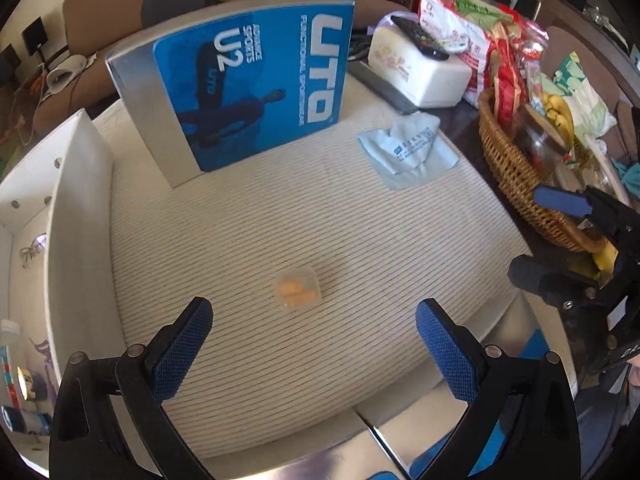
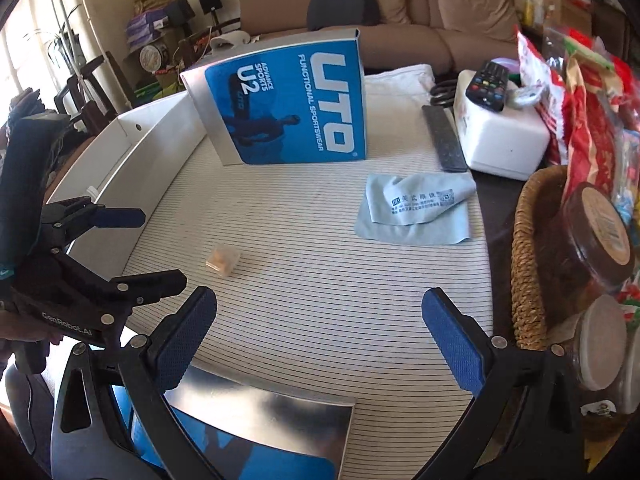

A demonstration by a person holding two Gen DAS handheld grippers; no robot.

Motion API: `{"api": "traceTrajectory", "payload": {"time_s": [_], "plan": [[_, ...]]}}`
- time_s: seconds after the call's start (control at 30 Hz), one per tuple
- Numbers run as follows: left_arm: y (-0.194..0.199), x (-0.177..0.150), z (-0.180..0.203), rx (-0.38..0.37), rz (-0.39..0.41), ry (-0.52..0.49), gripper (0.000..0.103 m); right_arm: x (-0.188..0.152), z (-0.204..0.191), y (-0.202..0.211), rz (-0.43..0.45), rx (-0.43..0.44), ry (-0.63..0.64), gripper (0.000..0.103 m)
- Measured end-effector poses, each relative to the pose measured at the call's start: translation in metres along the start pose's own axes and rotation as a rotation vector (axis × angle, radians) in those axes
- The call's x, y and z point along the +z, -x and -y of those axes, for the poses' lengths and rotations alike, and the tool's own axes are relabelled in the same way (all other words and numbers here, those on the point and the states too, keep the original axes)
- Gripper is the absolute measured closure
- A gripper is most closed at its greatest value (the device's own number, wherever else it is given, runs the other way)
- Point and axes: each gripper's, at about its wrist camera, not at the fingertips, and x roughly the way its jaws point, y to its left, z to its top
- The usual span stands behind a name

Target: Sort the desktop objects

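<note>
Striped cream mat is covering the work area, with most loose things sitting on it unsorted, so sorting is looking barely begun. White storage bin is standing along the left edge; a few small items are showing inside it in the left wrist view, too blurred to name. Blue UTO box is standing upright at the far side. Pale blue cleaning cloth is lying crumpled right of centre, well apart from the rest. Small clear case of orange earplugs is sitting near centre-left, directly ahead of the left gripper, which is hanging wide apart and carrying nothing. Right gripper is likewise spread wide, hovering empty over the near mat. Judging: case, cloth and box are all left to place.
</note>
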Motion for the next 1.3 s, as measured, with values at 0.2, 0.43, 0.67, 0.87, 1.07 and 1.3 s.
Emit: {"api": "traceTrajectory", "payload": {"time_s": [0.2,0.43,0.67,0.87,1.07,1.3], "plan": [[-0.033,-0.007,-0.013,-0.002,-0.047,0.048,0.002,-0.003,0.016,-0.026,-0.018,0.034,-0.032,0.005],[-0.05,-0.01,-0.016,-0.016,-0.047,0.05,0.006,0.004,0.019,-0.043,-0.039,0.161,-0.144,0.029],[-0.062,-0.001,-0.018,-0.006,-0.063,0.054,0.02,0.003,0.02,-0.056,-0.065,0.214,-0.21,0.036],[-0.065,0.002,-0.018,0.007,-0.069,0.024,0.061,0.002,0.018,-0.062,-0.081,0.22,-0.213,0.037],[-0.049,0.0,-0.015,-0.05,0.005,0.001,0.061,0.001,0.014,-0.065,-0.098,0.319,-0.27,0.037],[-0.014,-0.005,-0.005,-0.127,0.103,-0.065,0.061,0.003,0.007,-0.084,-0.12,0.55,-0.421,0.05]]}}
